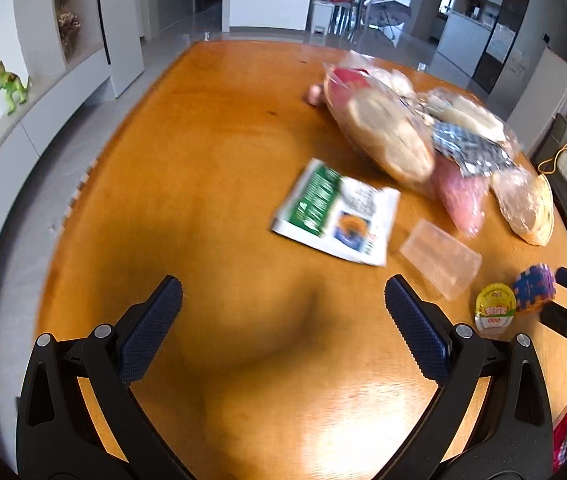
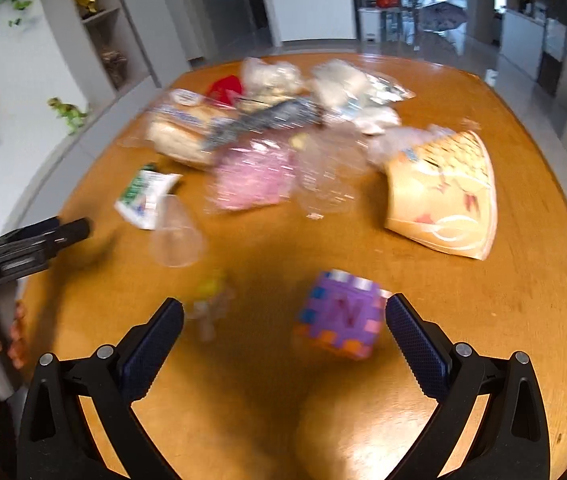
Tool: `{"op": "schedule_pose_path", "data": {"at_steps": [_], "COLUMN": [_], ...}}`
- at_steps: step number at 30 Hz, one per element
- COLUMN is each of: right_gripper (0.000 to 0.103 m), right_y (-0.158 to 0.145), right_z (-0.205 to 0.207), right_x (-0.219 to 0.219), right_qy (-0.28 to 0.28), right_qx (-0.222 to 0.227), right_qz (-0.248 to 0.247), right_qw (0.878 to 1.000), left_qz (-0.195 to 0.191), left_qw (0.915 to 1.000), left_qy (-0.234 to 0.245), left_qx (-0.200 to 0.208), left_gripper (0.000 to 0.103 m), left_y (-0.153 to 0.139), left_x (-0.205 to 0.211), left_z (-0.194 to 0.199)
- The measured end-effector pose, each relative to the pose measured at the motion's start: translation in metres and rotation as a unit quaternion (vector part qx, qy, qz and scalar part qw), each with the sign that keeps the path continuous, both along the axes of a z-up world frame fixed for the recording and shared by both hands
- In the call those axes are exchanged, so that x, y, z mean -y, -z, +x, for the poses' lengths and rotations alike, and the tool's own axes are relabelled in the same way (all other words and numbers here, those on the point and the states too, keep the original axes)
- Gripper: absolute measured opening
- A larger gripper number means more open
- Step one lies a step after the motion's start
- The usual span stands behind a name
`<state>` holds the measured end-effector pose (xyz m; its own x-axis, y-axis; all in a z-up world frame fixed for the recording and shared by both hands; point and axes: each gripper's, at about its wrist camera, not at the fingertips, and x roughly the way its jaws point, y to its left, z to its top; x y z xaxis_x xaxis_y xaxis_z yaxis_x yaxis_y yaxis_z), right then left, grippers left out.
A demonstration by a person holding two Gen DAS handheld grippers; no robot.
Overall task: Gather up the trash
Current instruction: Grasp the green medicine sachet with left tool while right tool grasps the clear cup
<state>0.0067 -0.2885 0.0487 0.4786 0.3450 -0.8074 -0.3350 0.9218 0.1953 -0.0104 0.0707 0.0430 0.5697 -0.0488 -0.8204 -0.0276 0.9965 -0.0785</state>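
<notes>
I am at the start of gathering the trash: both tools are empty and nothing is yet picked up, so this looks to me like the approach and the choosing of a first piece. My left tool (image 1: 283, 308) stands wide open over bare wood of the counter (image 1: 203, 140), and the nearest trash to it is the green and white printed wrapper (image 1: 337, 214), lying flat ahead and a little to the right of its fingers, with a clear plastic tray (image 1: 439, 258) just beside that. Farther on sits the heap of clear bags (image 1: 411, 128) with bread and pink stuff inside. My right tool (image 2: 284, 312) is also wide open; a purple foam cube (image 2: 341, 318) lies between its fingers, close by the right one, though I cannot tell whether it touches. A small yellow-lidded cup (image 1: 494, 307) lies just left of the cube, near the left finger of that tool. The cube looks more like a toy than trash, so I judge the cup, the wrapper and the tray the likelier picks. The right view is badly blurred, so I should steady before closing. Next, I think, the left tool must reach forward and right, drop low, and pinch the wrapper by an edge, since it lies flat and thin.
</notes>
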Motion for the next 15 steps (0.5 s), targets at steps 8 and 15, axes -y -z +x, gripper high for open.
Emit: {"op": "schedule_pose_path", "data": {"at_steps": [8, 15], "right_gripper": [0.091, 0.059], "right_y": [-0.022, 0.015], "right_z": [0.019, 0.054], "right_x": [-0.090, -0.127], "right_qy": [-0.117, -0.143], "right_qx": [-0.013, -0.047], "right_qz": [-0.037, -0.098], "right_qw": [0.992, 0.984], "left_qz": [0.017, 0.025], "left_qw": [0.9995, 0.9977], "left_qy": [0.003, 0.033], "left_qx": [-0.026, -0.053], "left_gripper": [0.098, 0.098], "left_y": [-0.006, 0.001], "left_x": [-0.008, 0.013], "left_z": [0.027, 0.058]}}
